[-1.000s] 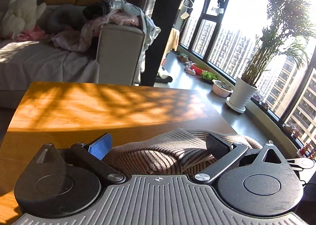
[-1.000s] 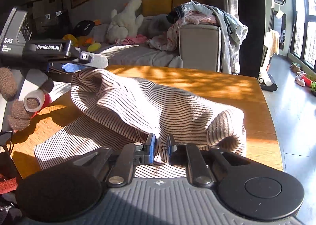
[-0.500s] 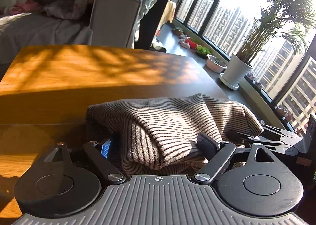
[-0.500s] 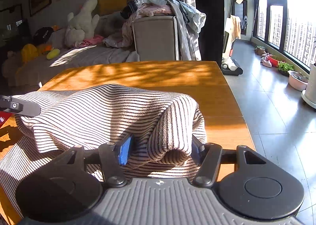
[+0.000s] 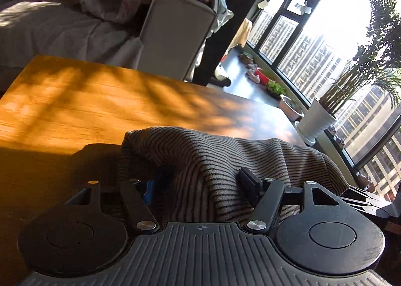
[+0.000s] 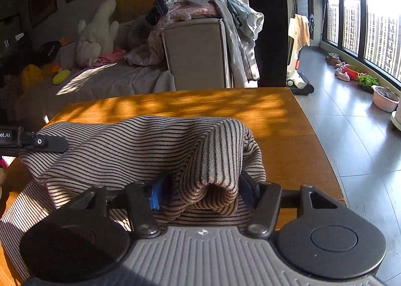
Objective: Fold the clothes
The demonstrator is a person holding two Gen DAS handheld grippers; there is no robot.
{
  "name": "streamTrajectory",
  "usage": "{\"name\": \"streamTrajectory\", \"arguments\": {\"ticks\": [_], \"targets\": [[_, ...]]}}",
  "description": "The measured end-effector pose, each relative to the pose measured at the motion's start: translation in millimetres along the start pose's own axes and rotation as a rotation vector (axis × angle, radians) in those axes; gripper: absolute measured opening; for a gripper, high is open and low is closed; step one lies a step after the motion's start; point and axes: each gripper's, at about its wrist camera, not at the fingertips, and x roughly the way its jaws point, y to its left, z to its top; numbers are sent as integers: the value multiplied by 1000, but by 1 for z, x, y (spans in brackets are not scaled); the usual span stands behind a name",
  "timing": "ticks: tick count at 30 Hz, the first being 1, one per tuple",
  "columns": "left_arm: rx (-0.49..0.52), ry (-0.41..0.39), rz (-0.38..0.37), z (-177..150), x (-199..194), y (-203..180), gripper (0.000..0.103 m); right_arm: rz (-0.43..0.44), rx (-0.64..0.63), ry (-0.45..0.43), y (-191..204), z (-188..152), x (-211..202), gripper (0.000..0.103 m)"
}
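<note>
Left gripper (image 5: 200,185), bottom centre of the left wrist view: jaws spread wide, a bunched fold of the striped sweater (image 5: 225,160) draped between and over them; blue pad on the left finger mostly buried in cloth, black right finger (image 5: 248,180) touching the fabric, not pinching it. Right gripper (image 6: 200,190), bottom centre of the right wrist view: jaws also spread wide, a rolled hump of the same striped sweater (image 6: 150,150) sagging between them, cloth touching both pads, no clamp. Sweater lies on the near part of the wooden table (image 6: 275,115), lower layer flat at lower left. Left gripper's tip visible at the left edge, on the sweater. Beyond the table: sofa (image 6: 195,53) piled with clothes, centre top; potted plant (image 5: 318,120) by the windows, right.
</note>
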Motion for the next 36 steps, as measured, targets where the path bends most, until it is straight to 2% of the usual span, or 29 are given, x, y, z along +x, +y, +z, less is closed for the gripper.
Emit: {"name": "streamTrajectory", "arguments": {"ticks": [2,5,11,13,15,17,19,21,24,26,28,30,33,36], "targets": [[-8,-8,11,5,6,3,70,-11,-12,-16,2,6,7,59],[-3,-5,30,7,10,8,70,-29,-42,-30,5,17,19,52],[-22,-4,42,7,-18,20,71,-8,-31,14,-7,7,14,52],[-29,-28,37,10,-32,19,72,-2,-22,11,-10,0,10,53],[-33,-60,30,15,-46,14,76,-7,-25,6,-9,-4,5,53],[-39,-85,18,19,-56,9,86,-13,-31,2,-7,-6,1,53],[-25,-95,14,23,-60,3,88,-17,-44,-2,-5,-6,-4,53],[-9,-90,19,25,-56,-3,88,-29,-66,-19,-2,-7,-12,53],[6,-42,46,18,-41,-4,85,-44,-78,-61,-1,-2,-25,53],[17,-10,64,14,-31,-5,83,-39,-51,-92,-5,4,-34,54],[22,34,91,6,-19,-1,82,-13,-1,-120,-11,10,-42,64],[16,62,105,0,-11,4,81,9,24,-116,-13,12,-38,69],[-11,46,69,5,-15,5,81,24,43,-92,-12,14,-21,72],[-26,33,34,11,-19,5,86,38,62,-67,-10,16,-5,72]]}}
